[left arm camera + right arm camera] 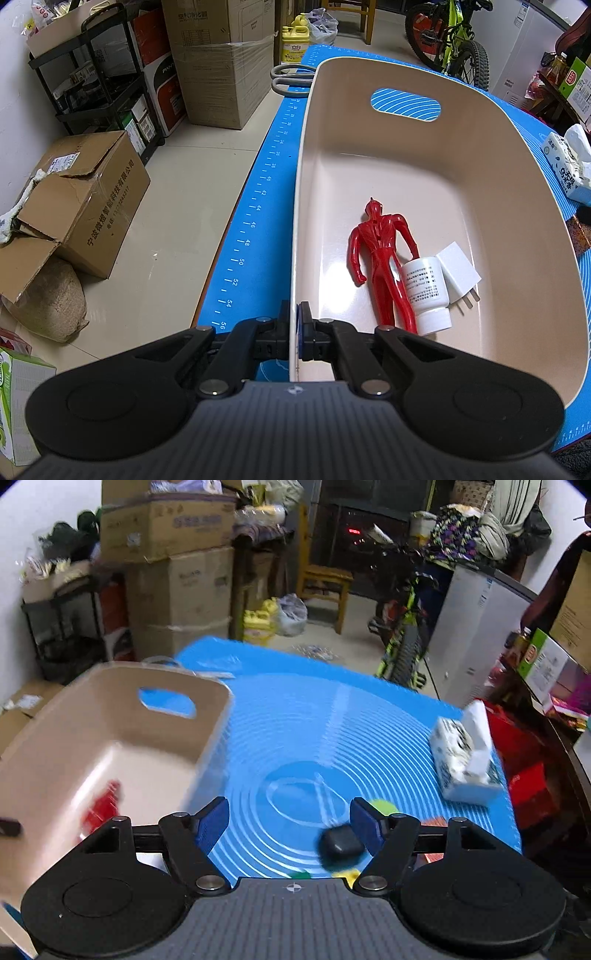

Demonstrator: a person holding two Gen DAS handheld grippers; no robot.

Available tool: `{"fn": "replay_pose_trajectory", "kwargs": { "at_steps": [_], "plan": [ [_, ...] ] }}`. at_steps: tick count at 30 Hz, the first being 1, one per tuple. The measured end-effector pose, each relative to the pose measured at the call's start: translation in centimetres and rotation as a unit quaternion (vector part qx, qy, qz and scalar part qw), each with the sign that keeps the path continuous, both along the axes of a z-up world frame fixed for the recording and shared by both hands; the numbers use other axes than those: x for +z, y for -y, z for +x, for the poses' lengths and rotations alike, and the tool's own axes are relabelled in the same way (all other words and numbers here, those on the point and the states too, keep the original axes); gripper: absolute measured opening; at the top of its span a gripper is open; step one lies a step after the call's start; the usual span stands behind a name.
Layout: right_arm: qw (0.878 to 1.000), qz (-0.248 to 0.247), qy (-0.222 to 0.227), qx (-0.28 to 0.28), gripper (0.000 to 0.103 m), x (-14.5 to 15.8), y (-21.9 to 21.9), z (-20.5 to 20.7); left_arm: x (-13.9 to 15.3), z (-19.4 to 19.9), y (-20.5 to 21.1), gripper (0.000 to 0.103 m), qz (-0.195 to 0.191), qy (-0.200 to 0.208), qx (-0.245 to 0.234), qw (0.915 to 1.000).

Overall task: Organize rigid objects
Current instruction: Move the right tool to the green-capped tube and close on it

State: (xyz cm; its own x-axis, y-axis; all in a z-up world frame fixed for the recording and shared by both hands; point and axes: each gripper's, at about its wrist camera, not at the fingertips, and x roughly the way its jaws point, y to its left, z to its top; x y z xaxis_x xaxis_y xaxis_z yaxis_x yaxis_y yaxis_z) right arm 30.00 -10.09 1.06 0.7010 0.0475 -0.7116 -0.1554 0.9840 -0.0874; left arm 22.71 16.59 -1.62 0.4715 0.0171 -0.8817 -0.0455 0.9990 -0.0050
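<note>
Left wrist view: the beige bin (461,155), its wall pinched by the left gripper (300,321), already holds a red figure (380,258), white bottle (424,295) and white plug (460,273). The right gripper (290,825) is spread and empty over the blue mat (295,720), where a black case (340,845) and small coloured pieces, partly hidden, seem left to collect.

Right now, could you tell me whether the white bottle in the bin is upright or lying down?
Lying down: the white bottle rests on its side beside the red figure.

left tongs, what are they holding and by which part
The left tongs are shut on the beige bin, clamping its near side wall at the rim.
</note>
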Motion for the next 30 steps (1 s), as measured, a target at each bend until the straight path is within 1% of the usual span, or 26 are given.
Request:
{"fn": "replay_pose_trajectory", "kwargs": {
  "at_steps": [4, 10, 13, 15, 19, 22, 23, 26, 30],
  "plan": [
    [1.000, -0.017, -0.019, 0.006, 0.077, -2.2, 1.4, -0.3, 0.0, 0.0, 0.0, 0.005, -0.001, 0.000, 0.001, 1.0000],
    [0.998, -0.036, -0.047, 0.031, 0.076, -5.4, 1.9, -0.9, 0.0, 0.0, 0.0, 0.005, -0.001, 0.000, 0.001, 1.0000],
    [0.997, -0.037, -0.056, 0.043, 0.071, -6.4, 2.0, -1.1, 0.0, 0.0, 0.0, 0.005, -0.001, 0.000, 0.001, 1.0000],
    [0.996, -0.041, -0.061, 0.049, 0.065, -7.1, 1.9, -1.2, 0.0, 0.0, 0.0, 0.005, -0.001, 0.000, 0.001, 1.0000],
    [0.995, -0.046, -0.069, 0.058, 0.059, -8.0, 1.7, -1.0, 0.0, 0.0, 0.0, 0.005, -0.001, 0.000, 0.001, 1.0000],
    [0.993, -0.053, -0.074, 0.069, 0.053, -8.6, 1.5, -0.8, 0.0, 0.0, 0.0, 0.005, -0.001, 0.000, 0.001, 1.0000],
    [0.993, -0.057, -0.076, 0.073, 0.049, -8.8, 1.4, -0.7, 0.0, 0.0, 0.0, 0.005, -0.001, 0.000, 0.001, 1.0000],
    [0.992, -0.070, -0.074, 0.081, 0.049, -9.4, 1.1, -0.7, 0.0, 0.0, 0.0, 0.005, -0.001, 0.000, 0.001, 1.0000],
    [0.992, -0.069, -0.070, 0.085, 0.049, -9.5, 0.9, -0.5, 0.0, 0.0, 0.0, 0.005, -0.001, 0.000, 0.001, 1.0000]
  ]
}}
